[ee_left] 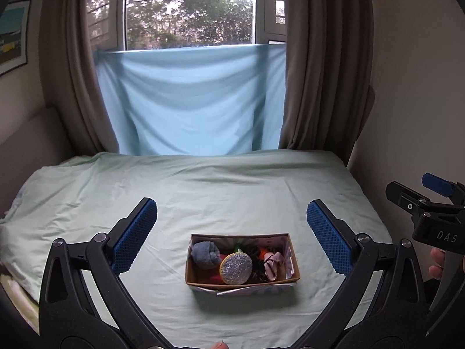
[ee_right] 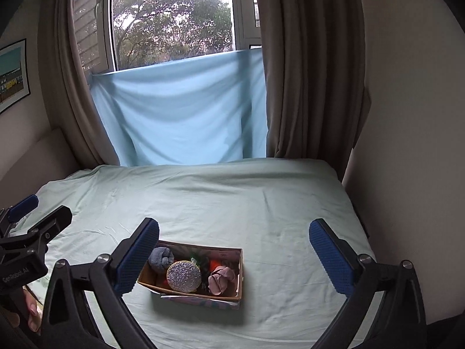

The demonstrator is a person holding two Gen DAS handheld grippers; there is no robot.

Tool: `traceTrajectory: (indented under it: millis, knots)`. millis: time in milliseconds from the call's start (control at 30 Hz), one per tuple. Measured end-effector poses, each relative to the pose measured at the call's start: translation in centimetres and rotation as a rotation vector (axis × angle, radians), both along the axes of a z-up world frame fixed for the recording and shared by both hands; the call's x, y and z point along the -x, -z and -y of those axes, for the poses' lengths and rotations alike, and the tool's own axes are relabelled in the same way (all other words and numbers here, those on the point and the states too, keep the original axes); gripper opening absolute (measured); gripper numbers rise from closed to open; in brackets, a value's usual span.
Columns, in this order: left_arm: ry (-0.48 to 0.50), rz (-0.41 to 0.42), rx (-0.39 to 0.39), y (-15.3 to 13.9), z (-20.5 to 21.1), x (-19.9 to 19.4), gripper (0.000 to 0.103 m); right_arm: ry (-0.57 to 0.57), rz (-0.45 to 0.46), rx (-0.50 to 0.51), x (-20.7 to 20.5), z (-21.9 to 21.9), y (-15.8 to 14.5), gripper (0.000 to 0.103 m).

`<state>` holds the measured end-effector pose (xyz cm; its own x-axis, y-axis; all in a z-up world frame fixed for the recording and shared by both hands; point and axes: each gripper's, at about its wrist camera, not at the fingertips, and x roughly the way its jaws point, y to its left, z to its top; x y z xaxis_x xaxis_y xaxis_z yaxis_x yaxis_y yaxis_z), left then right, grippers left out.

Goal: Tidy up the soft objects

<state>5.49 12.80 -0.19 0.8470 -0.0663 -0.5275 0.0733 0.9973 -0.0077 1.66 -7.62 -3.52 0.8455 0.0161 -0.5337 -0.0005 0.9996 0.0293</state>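
A small cardboard box [ee_left: 287, 257] [ee_right: 240, 270] sits on the pale green bed sheet [ee_left: 232, 192] [ee_right: 261, 203]. It holds a rolled grey-blue sock [ee_left: 205, 254] [ee_right: 161, 258], a round glittery silver sponge [ee_left: 236, 268] [ee_right: 183, 276], a crumpled pink cloth [ee_left: 272, 261] [ee_right: 221, 279], and dark, orange and green pieces. My left gripper [ee_left: 231, 224] hangs above and in front of the box, open and empty. My right gripper [ee_right: 234, 241] is also raised, open and empty, with the box low between its fingers, toward the left finger. Each gripper shows at the edge of the other's view.
The bed meets a window wall where a light blue cloth [ee_left: 189, 99] [ee_right: 180, 110] hangs between brown curtains [ee_left: 316, 72] [ee_right: 308, 72]. A framed picture [ee_left: 11, 35] hangs on the left wall. A plain wall [ee_right: 412, 145] borders the bed's right side. A person's fingers [ee_left: 437, 264] [ee_right: 30, 314] grip the handles.
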Motion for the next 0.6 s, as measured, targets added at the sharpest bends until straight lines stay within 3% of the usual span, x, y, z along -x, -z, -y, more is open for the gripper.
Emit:
traceTrajectory:
  millis: [600]
  knots:
    - [-0.015,0.026,0.006,-0.1,1.2,0.4,0.103,0.017,0.069,0.013,0.9,2.4,-1.0,0.103]
